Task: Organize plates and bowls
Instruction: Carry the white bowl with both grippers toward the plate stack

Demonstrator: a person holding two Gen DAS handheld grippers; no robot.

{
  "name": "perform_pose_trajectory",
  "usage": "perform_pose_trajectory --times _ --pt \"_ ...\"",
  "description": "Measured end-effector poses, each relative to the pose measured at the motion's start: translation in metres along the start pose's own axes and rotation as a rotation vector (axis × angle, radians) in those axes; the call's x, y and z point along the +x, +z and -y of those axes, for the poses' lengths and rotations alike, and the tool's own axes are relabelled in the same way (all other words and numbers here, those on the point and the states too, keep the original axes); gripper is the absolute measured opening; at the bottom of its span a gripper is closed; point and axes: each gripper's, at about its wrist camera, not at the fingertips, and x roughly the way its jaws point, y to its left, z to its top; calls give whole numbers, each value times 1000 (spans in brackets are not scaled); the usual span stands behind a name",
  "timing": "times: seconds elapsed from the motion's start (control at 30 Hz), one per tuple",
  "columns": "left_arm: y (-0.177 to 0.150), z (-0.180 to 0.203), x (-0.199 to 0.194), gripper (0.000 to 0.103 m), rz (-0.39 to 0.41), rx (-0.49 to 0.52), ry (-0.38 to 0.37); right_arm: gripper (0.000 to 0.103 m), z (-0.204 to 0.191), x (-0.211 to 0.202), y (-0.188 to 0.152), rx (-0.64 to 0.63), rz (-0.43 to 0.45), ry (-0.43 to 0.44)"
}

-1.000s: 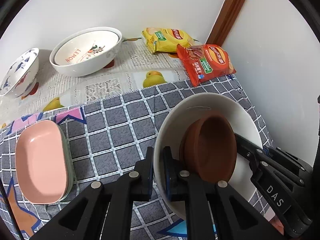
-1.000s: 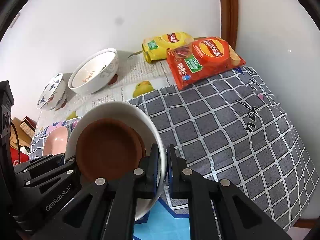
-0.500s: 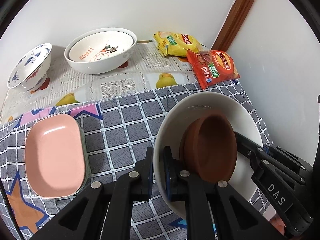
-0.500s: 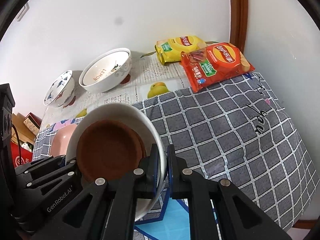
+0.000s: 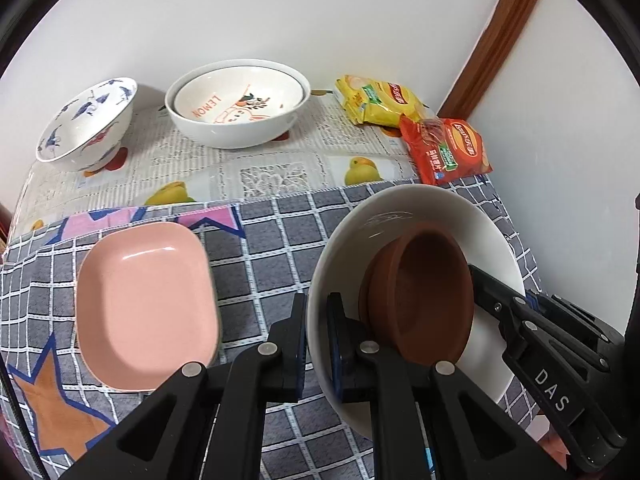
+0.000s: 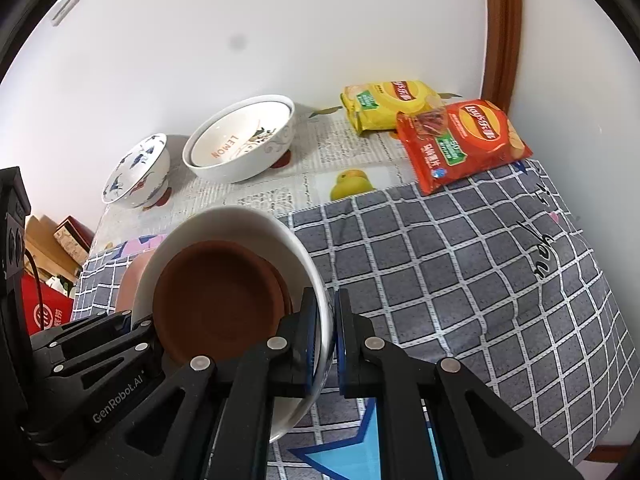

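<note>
A white bowl with a brown dish nested inside is clamped by its rim between both closed grippers, left gripper and right gripper; uneven tilt could slide the dish out

White walls; brown wooden trim at corner; grey checked cloth over table.
</note>
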Motion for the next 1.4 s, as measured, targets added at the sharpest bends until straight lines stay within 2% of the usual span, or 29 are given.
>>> perform_pose_trajectory --times 1.4 --pt "0 -81 -26 10 26 -96 31 8 -85 14 6 -103 -5 53"
